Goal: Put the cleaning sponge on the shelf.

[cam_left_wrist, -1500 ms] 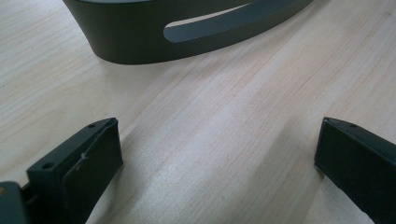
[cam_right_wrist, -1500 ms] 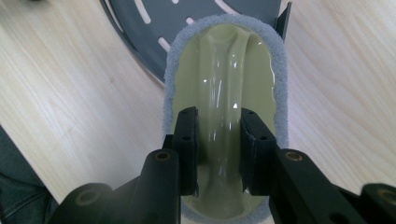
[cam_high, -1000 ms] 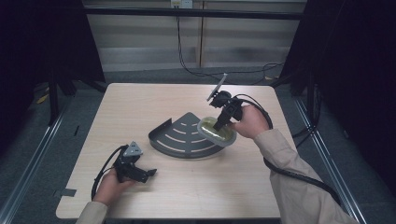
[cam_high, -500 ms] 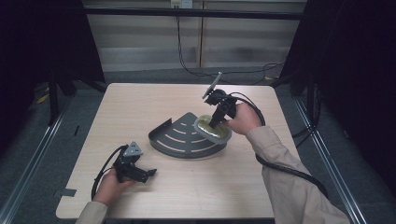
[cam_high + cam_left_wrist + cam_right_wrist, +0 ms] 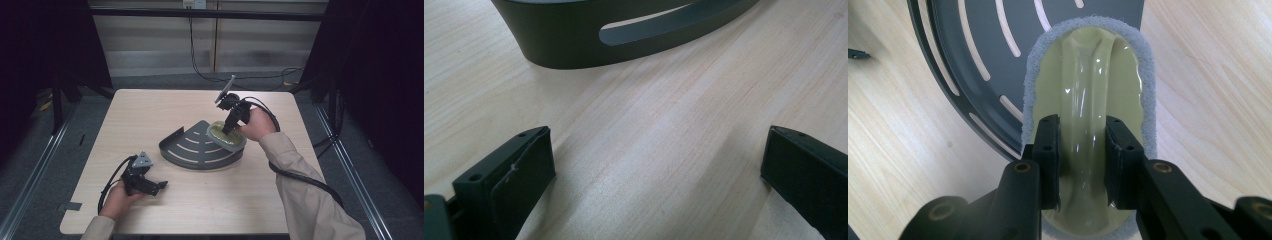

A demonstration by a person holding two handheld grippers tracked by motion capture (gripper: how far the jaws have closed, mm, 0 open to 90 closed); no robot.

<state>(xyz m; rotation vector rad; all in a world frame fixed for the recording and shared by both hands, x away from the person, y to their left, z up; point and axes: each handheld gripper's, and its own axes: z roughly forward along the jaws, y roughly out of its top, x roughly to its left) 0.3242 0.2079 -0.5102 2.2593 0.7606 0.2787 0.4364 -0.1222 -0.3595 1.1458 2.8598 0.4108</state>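
A dark grey fan-shaped rack (image 5: 197, 147) with curved slots lies mid-table. My right gripper (image 5: 226, 131) points down over its right corner, shut on the raised handle of a pale green scrubbing pad (image 5: 224, 135) with a grey-blue felt rim. In the right gripper view the jaws clamp that glossy handle (image 5: 1083, 135), and the pad (image 5: 1133, 75) lies partly over the rack (image 5: 968, 55). My left gripper (image 5: 162, 185) rests low near the table's front left, open, with bare wood between its jaws. The left gripper view has its two pads (image 5: 526, 172) wide apart and the rack's wall (image 5: 574, 40) ahead.
The light wooden table (image 5: 150, 115) has free room at the back left and front right. Black cables trail from both grippers; one loops behind the right hand (image 5: 267, 112). Dark floor and metal rails surround the table.
My right gripper has shifted slightly left and down with the pad, settling it further onto the rack's right corner. The left gripper has stayed where it was.
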